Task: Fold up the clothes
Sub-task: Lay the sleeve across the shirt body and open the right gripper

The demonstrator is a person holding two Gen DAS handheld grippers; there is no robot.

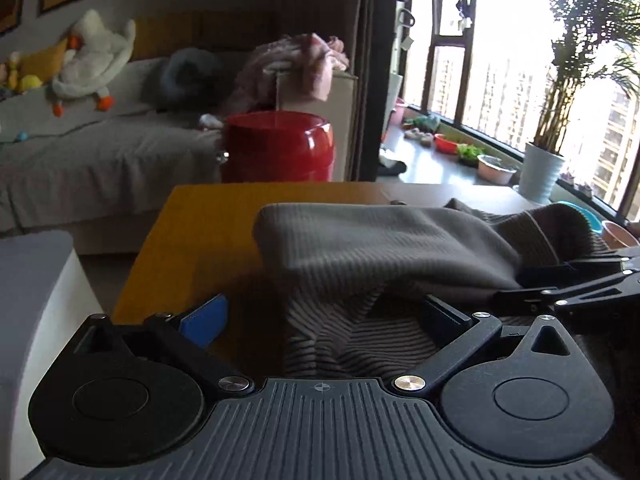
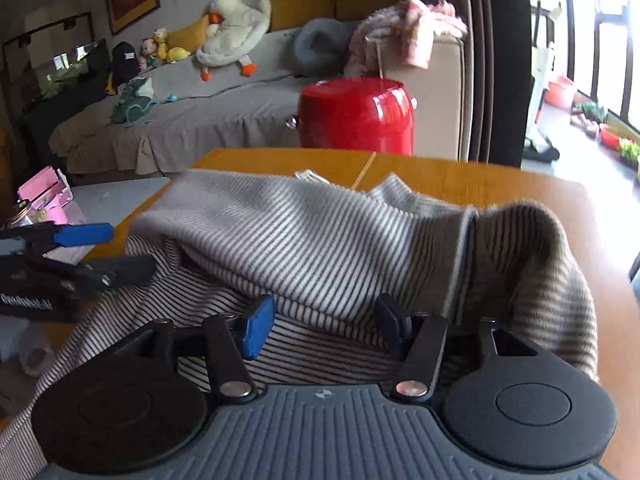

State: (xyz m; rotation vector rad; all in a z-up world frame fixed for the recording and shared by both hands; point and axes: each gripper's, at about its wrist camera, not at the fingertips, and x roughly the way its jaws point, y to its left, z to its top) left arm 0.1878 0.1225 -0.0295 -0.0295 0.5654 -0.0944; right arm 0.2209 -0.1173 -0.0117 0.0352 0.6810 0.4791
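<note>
A grey and white striped garment [image 1: 380,248] lies bunched and partly folded over on the wooden table [image 1: 192,232]. My left gripper [image 1: 324,318] is open at its near left edge, its blue and black pads spread wide with striped cloth lying below the gap. In the right wrist view the garment [image 2: 300,240] covers the table [image 2: 460,176], with a folded hump on the right. My right gripper [image 2: 326,326] is open over the cloth, pads clear of it. The left gripper [image 2: 132,248] shows at the left there, and the right gripper [image 1: 510,284] at the right edge of the left wrist view.
A red drum-shaped stool [image 2: 356,116] stands beyond the table's far edge, in front of a grey sofa [image 2: 208,116] with plush toys. A pink box [image 2: 44,196] sits on a low surface to the left. A potted palm [image 1: 540,172] stands by the window.
</note>
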